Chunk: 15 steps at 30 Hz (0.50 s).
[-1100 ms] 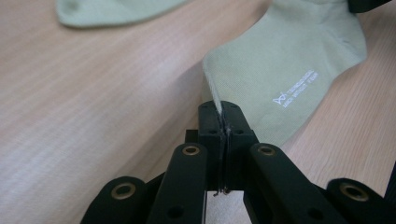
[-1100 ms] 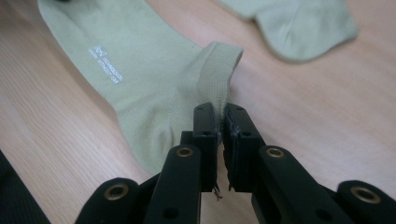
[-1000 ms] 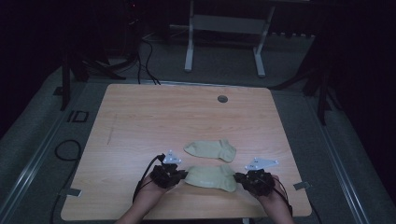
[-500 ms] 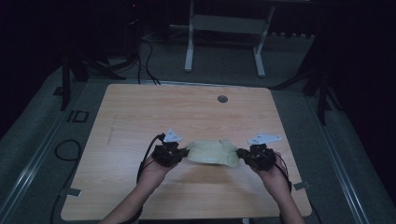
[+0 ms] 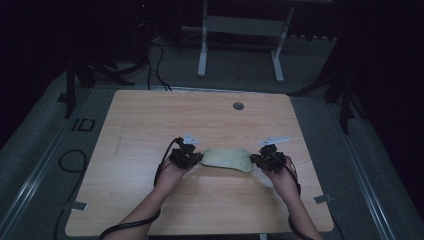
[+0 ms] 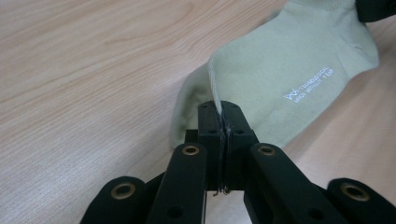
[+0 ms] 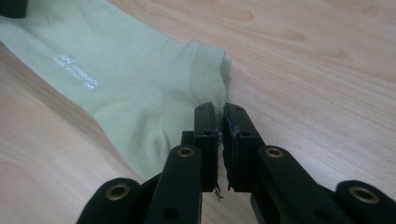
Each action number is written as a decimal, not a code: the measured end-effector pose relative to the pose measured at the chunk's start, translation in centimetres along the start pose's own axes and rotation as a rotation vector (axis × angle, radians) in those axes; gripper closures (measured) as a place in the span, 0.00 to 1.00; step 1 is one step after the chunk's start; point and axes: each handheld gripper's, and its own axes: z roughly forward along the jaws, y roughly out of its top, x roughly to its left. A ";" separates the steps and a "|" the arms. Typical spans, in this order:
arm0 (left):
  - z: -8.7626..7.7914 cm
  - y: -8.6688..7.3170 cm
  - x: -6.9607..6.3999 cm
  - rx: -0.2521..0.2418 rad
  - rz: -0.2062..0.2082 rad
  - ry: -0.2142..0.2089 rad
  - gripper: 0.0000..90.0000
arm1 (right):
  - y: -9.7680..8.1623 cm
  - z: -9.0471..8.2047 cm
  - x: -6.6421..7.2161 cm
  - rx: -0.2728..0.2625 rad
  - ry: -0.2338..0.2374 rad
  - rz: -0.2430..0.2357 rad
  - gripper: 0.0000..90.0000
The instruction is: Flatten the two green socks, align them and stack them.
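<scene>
Nearest the person's edge of the counter (image 5: 150,210), two forearms are seen entering from six o'clock, each hand carrying a claw.

The left claw (image 5: 192,158) is closed tight on the thin edge of a pale green sock (image 5: 227,159); in the left gripper view the fabric edge (image 6: 215,88) is seen pinched between the two pads, rising as a ridge out of the grip. The right claw (image 5: 260,160) is likewise clamped on the opposite end, at the ribbed cuff (image 7: 210,70), with the knit caught between its pads.

The sock is held stretched between the two claws, the left at nine o'clock of it and the right at three o'clock. It is judged that the ends are gripped so the sock can be kept flat and taut while being carried. White printed lettering (image 6: 308,84) is noted on the upper face. In the high view the sock's outline appears doubled along its near edge; a second sock may lie beneath, but this cannot be confirmed.

Further off, toward twelve o'clock, a round grommet (image 5: 238,106) is set in the counter. Beyond the far edge, a grey metal frame (image 5: 240,30) and loose cables (image 5: 155,65) are observed on the floor.
</scene>
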 end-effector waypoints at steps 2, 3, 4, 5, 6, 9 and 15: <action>0.4 -0.2 0.2 0.012 0.000 0.004 0.98 | -0.1 0.6 -0.1 0.015 -0.006 -0.003 0.94; 0.6 -0.3 0.3 0.020 -0.002 0.005 0.98 | -0.2 0.9 -0.1 0.020 -0.006 -0.002 0.94; 0.6 -0.3 0.3 0.020 -0.002 0.005 0.98 | -0.2 0.9 -0.1 0.020 -0.006 -0.002 0.94; 1.0 -0.6 0.5 0.024 -0.013 0.010 0.98 | -0.2 1.2 -0.2 0.024 -0.005 0.003 0.94; 1.2 -0.7 0.6 0.030 -0.014 0.012 0.97 | -0.3 1.7 -0.3 0.032 -0.006 0.006 0.94; 1.4 -0.9 0.5 0.030 -0.002 0.024 0.97 | -0.4 2.2 -0.3 0.042 -0.011 0.006 0.94; 0.9 -0.7 0.7 0.009 -0.015 0.032 0.70 | -0.3 2.2 -0.5 0.041 -0.020 0.033 0.80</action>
